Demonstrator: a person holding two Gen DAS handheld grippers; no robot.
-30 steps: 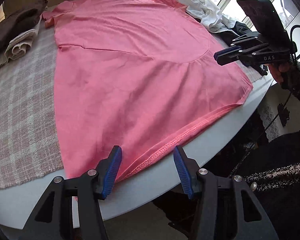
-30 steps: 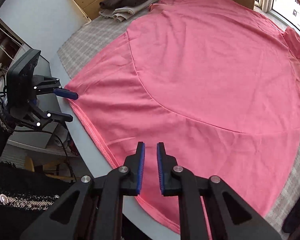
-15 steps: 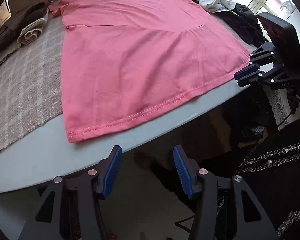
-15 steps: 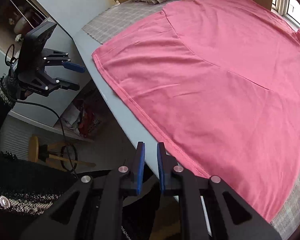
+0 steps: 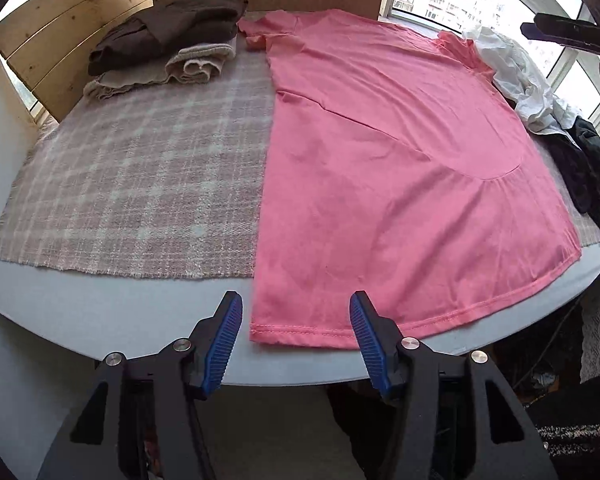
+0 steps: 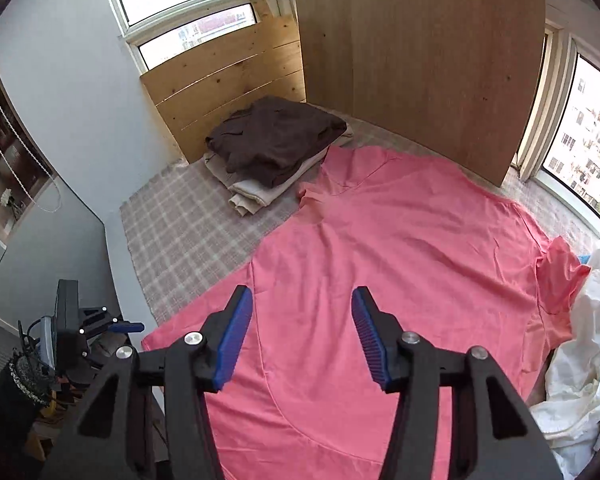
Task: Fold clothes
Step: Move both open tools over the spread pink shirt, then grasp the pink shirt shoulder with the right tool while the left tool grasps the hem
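Observation:
A pink T-shirt (image 5: 400, 168) lies spread flat on the table, hem toward the near edge, collar at the far end. It also shows in the right wrist view (image 6: 400, 264). My left gripper (image 5: 296, 328) is open and empty, just before the hem's left corner at the table edge. My right gripper (image 6: 302, 328) is open and empty, held above the shirt's middle. The left gripper also appears low at the left of the right wrist view (image 6: 112, 326). Part of the right gripper shows at the top right of the left wrist view (image 5: 564, 34).
A checked cloth (image 5: 140, 184) covers the table. A stack of folded brown and beige clothes (image 5: 168, 48) sits at the far left. A heap of white (image 5: 516, 76) and black clothes (image 5: 584, 168) lies right of the shirt. Wooden boards (image 6: 420, 60) stand behind.
My right gripper has opened and risen from the table edge to above the shirt. My left gripper has swung to face the hem's left corner, still open.

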